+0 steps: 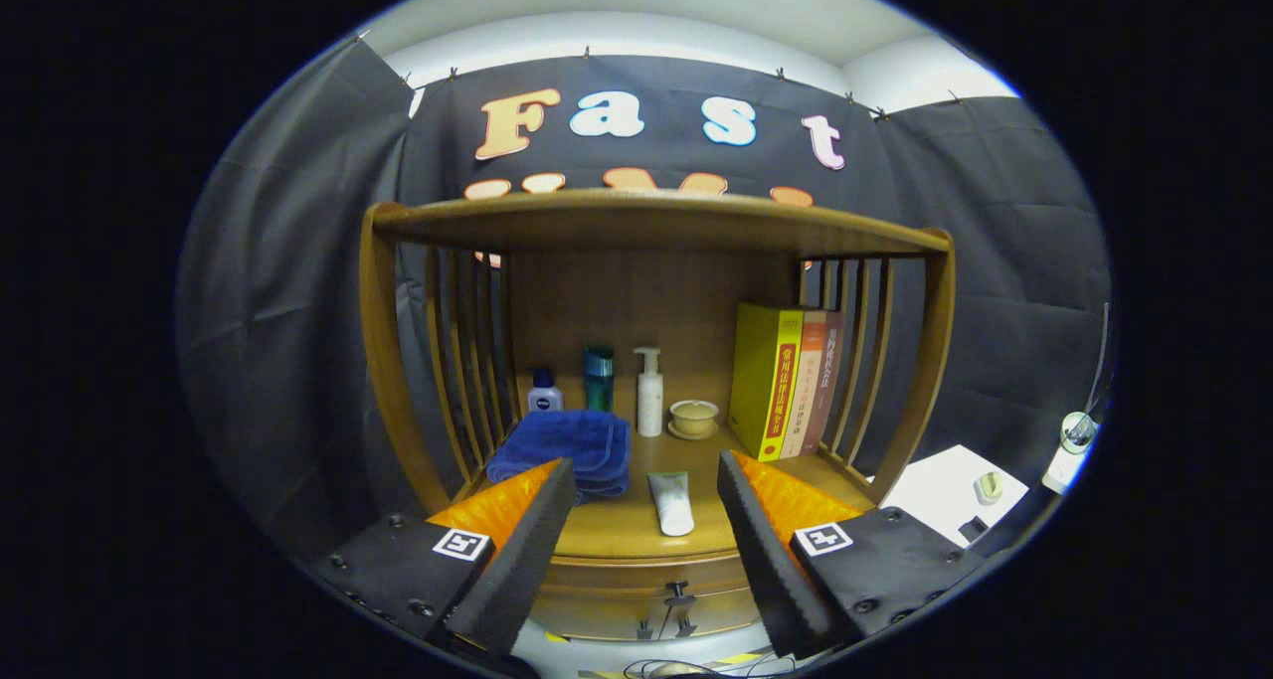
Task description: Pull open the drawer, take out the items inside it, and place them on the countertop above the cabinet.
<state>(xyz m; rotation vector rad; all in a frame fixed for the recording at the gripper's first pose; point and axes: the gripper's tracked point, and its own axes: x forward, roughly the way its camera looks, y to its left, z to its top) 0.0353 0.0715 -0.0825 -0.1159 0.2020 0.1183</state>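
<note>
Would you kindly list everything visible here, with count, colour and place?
Wooden cabinet: one, brown, ahead of the tool.
Closed drawer with dark knob: one, brown, under the countertop.
Folded blue towel: one, countertop, beyond one finger.
White tube: one, lying between the fingers.
Small blue-capped bottle: one, behind towel.
Teal bottle: one, beside it.
White pump bottle: one, centre back.
Cream lidded jar: one, beside books.
Upright books: three; yellow, orange, brown.
Tool: one, open, holding nothing.
</note>
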